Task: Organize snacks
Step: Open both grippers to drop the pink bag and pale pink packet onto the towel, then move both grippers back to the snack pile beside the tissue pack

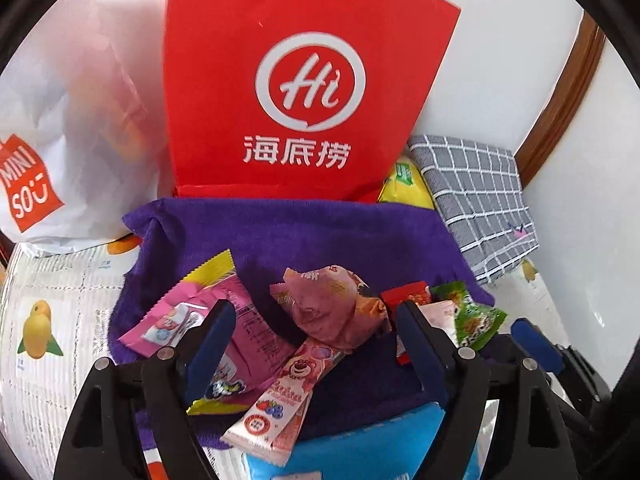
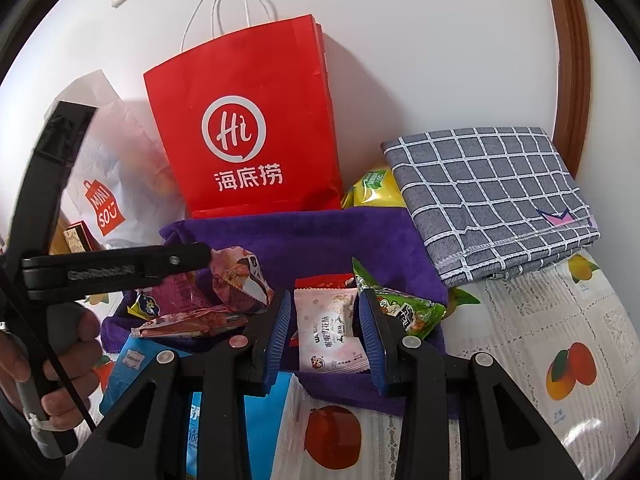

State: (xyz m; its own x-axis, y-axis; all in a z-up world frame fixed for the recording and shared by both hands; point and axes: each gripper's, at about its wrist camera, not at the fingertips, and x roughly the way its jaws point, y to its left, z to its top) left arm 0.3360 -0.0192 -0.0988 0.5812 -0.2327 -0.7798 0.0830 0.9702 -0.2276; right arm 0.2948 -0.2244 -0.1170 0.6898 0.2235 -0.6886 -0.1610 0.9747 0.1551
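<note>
The white nougat packet (image 2: 334, 330) sits right between my right gripper (image 2: 326, 330)'s blue pads, lying on the purple towel (image 2: 340, 236); the jaws stand on either side of it, close but, as far as I can judge, not yet pressing, so I'd call that gripper parted around the packet and about to close. Just to its right lies a green snack packet (image 2: 404, 308), and just beyond it a small red one (image 2: 324, 282).

My left gripper (image 1: 316, 336) is spread wide and holds nothing. Under and ahead of it lie the crumpled pink wrapper (image 1: 332, 312) and the strawberry-bear stick (image 1: 280, 396), with a pink and yellow bag (image 1: 240, 320) by its left finger (the pile is loose, so packets overlap).

Beyond the towel stands the red Haidilao paper bag (image 2: 248, 140), with a white Miniso bag (image 2: 104, 176) to its left and a folded grey checked cloth (image 2: 492, 196) to its right.

I judge this the pick-up step: next I should close squarely on the nougat packet, gently, and lift it without dragging the green packet along.
</note>
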